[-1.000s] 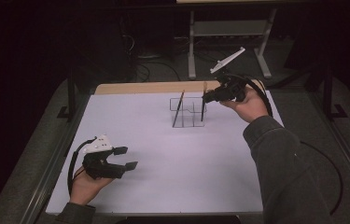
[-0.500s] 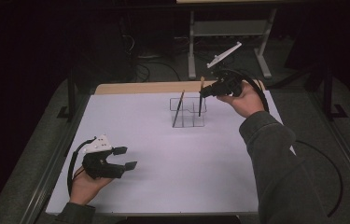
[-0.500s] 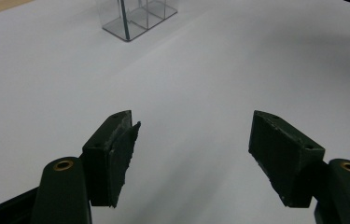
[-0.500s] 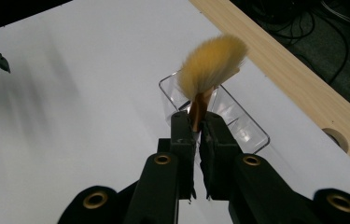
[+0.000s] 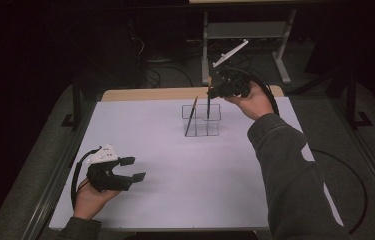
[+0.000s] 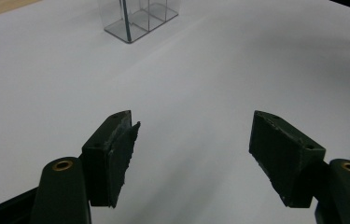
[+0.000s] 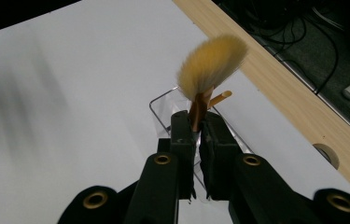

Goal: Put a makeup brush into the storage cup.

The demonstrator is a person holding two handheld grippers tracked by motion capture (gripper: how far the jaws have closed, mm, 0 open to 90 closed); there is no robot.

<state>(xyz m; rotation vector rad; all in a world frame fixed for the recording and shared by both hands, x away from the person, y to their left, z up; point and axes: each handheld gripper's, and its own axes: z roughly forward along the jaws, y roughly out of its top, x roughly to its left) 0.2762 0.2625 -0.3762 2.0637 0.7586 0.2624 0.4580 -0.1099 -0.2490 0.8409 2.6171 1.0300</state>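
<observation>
A clear plastic organizer [image 5: 203, 121] with several compartments stands at the back middle of the white table [image 5: 185, 180]. One dark-handled brush [image 5: 191, 116] leans in its left side. My right gripper [image 5: 214, 91] hovers just above the organizer's right side, shut on a second brush [image 5: 208, 108] whose thin handle hangs down into the organizer. In the right gripper view the jaws [image 7: 197, 126] pinch the ferrule under yellow bristles [image 7: 212, 65], with the organizer [image 7: 163, 109] below. My left gripper [image 5: 134, 169] rests open and holds nothing at the front left; its own view [image 6: 191, 149] shows the organizer [image 6: 137, 18] far off.
A wooden strip [image 5: 150, 94] runs along the table's far edge, with a round hole [image 7: 325, 154] in it. Behind the table are dark floor, cables [image 5: 160, 75] and a metal stand [image 5: 247, 30]. The orange tip of the other brush [image 7: 220, 98] pokes out behind the held one.
My right gripper has risen and drifted slightly left and back over the organizer, carrying the brush upward. The left gripper has stayed put, open.
</observation>
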